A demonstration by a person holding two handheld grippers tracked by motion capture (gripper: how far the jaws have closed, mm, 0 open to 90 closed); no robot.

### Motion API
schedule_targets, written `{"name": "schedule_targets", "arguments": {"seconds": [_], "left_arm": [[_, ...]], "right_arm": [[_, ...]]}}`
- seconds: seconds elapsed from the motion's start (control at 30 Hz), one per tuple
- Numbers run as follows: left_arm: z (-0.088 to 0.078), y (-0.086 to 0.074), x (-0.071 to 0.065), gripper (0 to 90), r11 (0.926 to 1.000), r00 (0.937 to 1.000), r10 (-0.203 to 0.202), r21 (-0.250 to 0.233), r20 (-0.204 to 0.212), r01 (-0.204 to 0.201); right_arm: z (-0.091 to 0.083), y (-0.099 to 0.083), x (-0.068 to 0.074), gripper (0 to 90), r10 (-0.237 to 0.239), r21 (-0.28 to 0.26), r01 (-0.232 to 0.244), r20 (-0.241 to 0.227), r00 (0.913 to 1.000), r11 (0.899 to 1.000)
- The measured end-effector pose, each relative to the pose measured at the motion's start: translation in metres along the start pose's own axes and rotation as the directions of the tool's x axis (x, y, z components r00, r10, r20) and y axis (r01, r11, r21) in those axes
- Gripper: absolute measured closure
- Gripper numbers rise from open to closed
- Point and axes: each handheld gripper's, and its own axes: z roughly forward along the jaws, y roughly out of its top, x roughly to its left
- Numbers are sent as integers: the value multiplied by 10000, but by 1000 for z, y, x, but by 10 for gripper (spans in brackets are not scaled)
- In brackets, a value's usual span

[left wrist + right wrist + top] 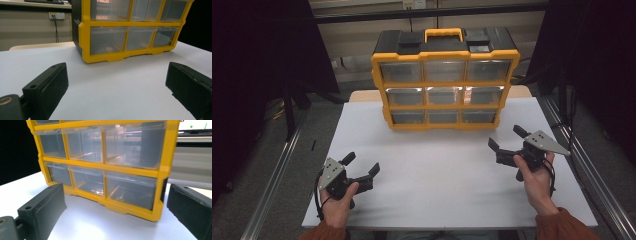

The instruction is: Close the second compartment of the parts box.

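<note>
Two grippers — left (362,167), right (504,137) — fingers apart, empty.

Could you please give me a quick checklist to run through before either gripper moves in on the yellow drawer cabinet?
1. Left gripper open, holding nothing: ok.
2. Right gripper open, holding nothing: ok.
3. Yellow and black plastic drawer cabinet upright on the white table: ok.
4. All nine clear drawers shut: ok.
5. Table between grippers and cabinet free of obstacles: ok.
6. Drawer contents: cannot tell through the cloudy fronts.
</note>
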Motion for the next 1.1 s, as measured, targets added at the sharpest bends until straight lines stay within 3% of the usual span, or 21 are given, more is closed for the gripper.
{"name": "schedule_targets", "arguments": {"seconds": [0.3, 0.77, 1.1], "left_arm": [[-2, 0, 1, 45, 10000, 9998, 65, -40, -188, -66], [-4, 0, 2, 45, 10000, 9996, -17, -78, -272, 15], [-7, 0, 2, 45, 9999, 9995, -98, -36, -286, 97]], "right_arm": [[-18, -7, -9, 12, 77, 31, -78, 298, 9995, 10000], [-47, -15, -19, 6, -446, 211, 428, 899, 9950, 9989], [-74, -27, -26, 11, -9, 351, -30, 1092, 9940, 9994]]}}
